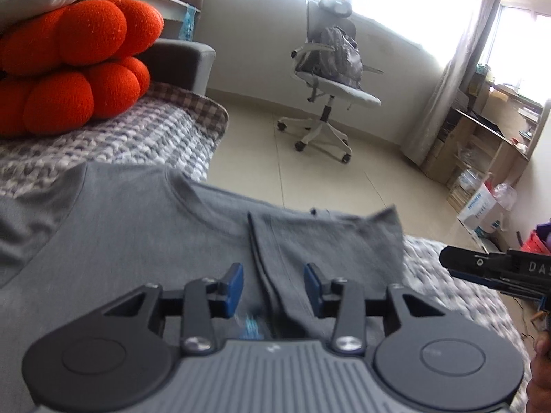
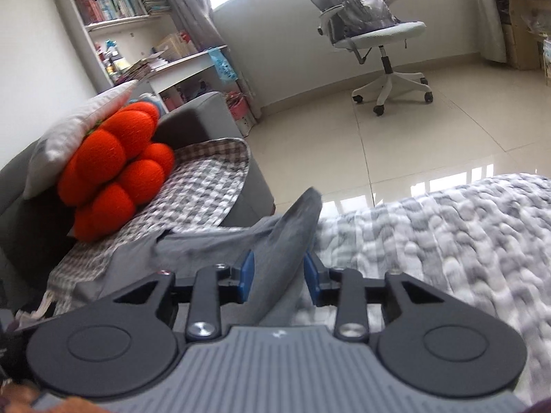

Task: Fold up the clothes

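Left tool (image 1: 273, 289): blue pads spread, above grey shirt (image 1: 137, 234), straddling a folded sleeve edge without gripping it.
Right tool (image 2: 279, 277): pads spread, a raised shirt (image 2: 275, 258) fold between them; contact unclear.
Shirt: flat on quilt (image 2: 447, 241), collar toward 11 o'clock, long axis running 5 to 11.
Orange cushion (image 1: 75, 62): 10 o'clock.

Grey-white quilted bed cover (image 2: 447, 241), grey T-shirt (image 1: 137, 241) spread on it, orange plush cushions (image 1: 69, 69) beyond
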Tool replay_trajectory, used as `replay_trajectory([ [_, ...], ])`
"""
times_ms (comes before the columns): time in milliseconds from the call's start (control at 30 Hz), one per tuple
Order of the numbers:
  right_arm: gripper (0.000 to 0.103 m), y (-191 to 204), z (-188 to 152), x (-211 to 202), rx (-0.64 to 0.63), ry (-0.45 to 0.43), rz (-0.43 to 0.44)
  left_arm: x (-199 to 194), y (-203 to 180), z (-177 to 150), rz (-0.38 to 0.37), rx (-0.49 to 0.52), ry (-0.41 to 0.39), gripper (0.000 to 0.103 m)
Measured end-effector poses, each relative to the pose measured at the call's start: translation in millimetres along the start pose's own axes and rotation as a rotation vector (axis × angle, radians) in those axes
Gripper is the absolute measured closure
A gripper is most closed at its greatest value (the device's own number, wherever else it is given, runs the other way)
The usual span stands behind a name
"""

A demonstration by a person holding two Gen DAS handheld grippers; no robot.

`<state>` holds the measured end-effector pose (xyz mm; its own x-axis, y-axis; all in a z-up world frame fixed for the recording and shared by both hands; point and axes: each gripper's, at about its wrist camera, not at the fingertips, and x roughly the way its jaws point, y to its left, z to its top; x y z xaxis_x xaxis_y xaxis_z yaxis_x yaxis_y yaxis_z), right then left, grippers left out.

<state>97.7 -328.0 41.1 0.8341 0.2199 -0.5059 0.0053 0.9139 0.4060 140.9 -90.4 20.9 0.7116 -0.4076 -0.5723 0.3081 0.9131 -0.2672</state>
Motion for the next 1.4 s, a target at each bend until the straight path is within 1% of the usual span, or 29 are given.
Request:
replay_trajectory([
  [133,0.067,11.2,-9.7,-24.1,0.003,0.016,0.020,-19.7,-3.3,-9.5,-0.005,0.001,0.027,0.063],
  [300,0.067,20.9,-24.4,-50.5,0.011,0.045,0.044,-42.0,-7.8,-22.6,-0.036,-0.002,0.074,0.065],
  [500,0.067,31.1,-45.5,-82.0,0.031,0.111,0.104,-61.9,-12.7,-46.4,-0.092,-0.002,0.164,0.066],
  [633,0.067,39.2,-63.4,-105.8,0.042,0.163,0.155,-75.9,-14.0,-61.0,-0.133,-0.003,0.223,0.069],
  [733,0.067,50.2,-77.3,-122.9,0.016,0.196,0.171,-86.3,-17.3,-70.1,-0.161,0.012,0.260,0.074],
  [967,0.067,72.5,-101.7,-154.9,-0.018,0.260,0.199,-107.9,-35.2,-82.4,-0.210,0.044,0.343,0.077],
  [1133,0.067,86.3,-119.9,-166.7,-0.060,0.301,0.221,-117.4,-52.4,-89.6,-0.277,0.087,0.364,0.089],
  [1200,0.067,88.9,-128.5,-167.1,-0.082,0.322,0.225,-117.6,-56.5,-95.2,-0.302,0.099,0.361,0.090],
  [1267,0.067,91.7,-136.6,-166.5,-0.108,0.345,0.226,-115.6,-56.1,-99.8,-0.319,0.089,0.360,0.091],
  [1400,0.067,94.1,-145.4,-166.0,-0.158,0.368,0.209,-109.4,-50.9,-108.0,-0.349,0.020,0.369,0.091],
])
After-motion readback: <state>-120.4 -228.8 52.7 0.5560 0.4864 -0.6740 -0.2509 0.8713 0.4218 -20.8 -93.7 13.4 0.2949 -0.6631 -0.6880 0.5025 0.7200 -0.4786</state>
